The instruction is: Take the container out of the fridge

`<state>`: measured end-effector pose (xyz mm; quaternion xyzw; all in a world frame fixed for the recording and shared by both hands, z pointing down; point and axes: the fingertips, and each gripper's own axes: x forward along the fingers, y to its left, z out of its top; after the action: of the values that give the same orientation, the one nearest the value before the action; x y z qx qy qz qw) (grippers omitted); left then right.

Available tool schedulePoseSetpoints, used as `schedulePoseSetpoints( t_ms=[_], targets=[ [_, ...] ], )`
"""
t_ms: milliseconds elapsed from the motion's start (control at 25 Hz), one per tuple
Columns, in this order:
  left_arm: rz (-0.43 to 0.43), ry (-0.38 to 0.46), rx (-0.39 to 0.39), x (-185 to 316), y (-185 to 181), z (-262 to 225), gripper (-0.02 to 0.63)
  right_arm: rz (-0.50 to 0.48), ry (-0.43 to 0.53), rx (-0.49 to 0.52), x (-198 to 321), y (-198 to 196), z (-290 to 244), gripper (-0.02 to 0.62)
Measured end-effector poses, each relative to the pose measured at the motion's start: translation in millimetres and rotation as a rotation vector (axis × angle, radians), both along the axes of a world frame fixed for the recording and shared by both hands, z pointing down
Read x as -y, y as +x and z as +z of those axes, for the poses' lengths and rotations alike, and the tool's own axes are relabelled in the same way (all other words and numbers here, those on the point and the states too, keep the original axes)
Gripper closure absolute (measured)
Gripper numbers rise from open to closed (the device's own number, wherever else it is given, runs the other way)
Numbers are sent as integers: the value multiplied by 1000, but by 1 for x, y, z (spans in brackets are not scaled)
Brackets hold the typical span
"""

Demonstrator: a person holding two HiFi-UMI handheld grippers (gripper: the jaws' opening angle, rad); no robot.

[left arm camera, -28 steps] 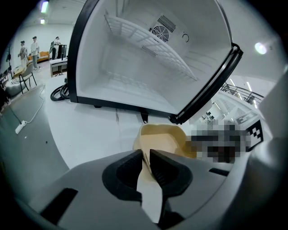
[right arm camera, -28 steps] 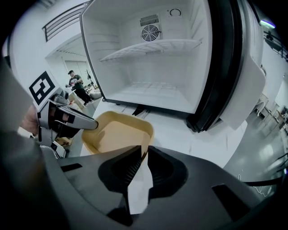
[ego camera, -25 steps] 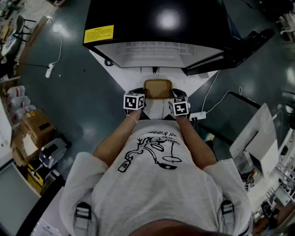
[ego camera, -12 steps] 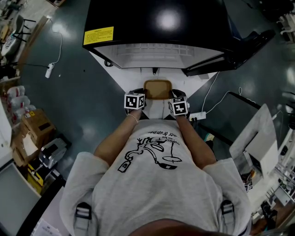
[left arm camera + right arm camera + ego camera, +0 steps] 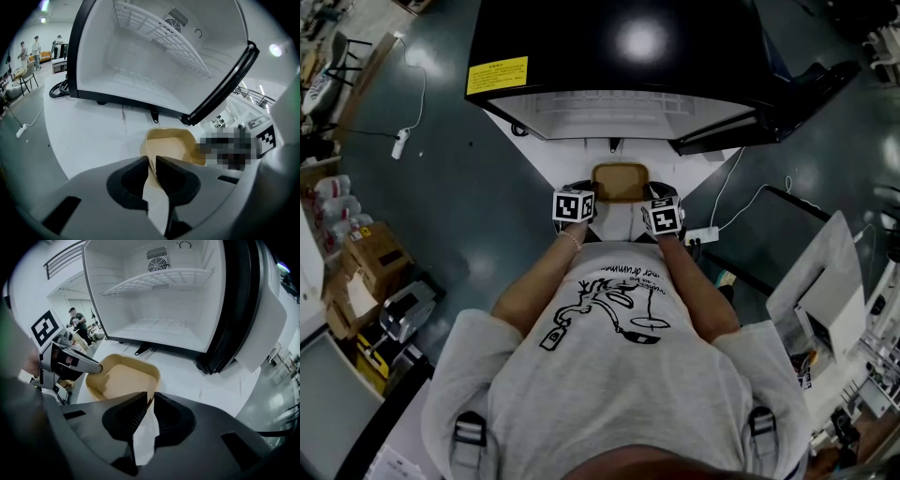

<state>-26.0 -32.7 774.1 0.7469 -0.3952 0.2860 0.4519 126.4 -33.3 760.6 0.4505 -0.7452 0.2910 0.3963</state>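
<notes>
A shallow tan container is held between both grippers just outside the open, empty white fridge, over the white base in front of it. My left gripper is shut on the container's left rim; in the left gripper view its jaws pinch the thin wall of the container. My right gripper is shut on the right rim, its jaws clamping the edge of the container. The left gripper also shows across the container.
The fridge door hangs open at the right, close beside the right gripper. A wire shelf sits inside the fridge. Cardboard boxes stand on the floor at left, a power strip and cables at right.
</notes>
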Motion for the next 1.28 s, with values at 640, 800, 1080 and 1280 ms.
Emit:
schedulePoseSetpoints(
  t_ms=[640,800,1080,1280],
  targets=[
    [39,39,22,3,0,-5,491,0,1,18,-1,3,1,491],
    [34,49,21,4,0,-11,483,-3,17,32,0,2,-5,491],
    [41,101,36,10,-4,-27,482,-9,61,48,8,-2,-24,491],
    [51,160,28,19,0,-50,483,-18,107,71,15,-5,-45,492]
  ],
)
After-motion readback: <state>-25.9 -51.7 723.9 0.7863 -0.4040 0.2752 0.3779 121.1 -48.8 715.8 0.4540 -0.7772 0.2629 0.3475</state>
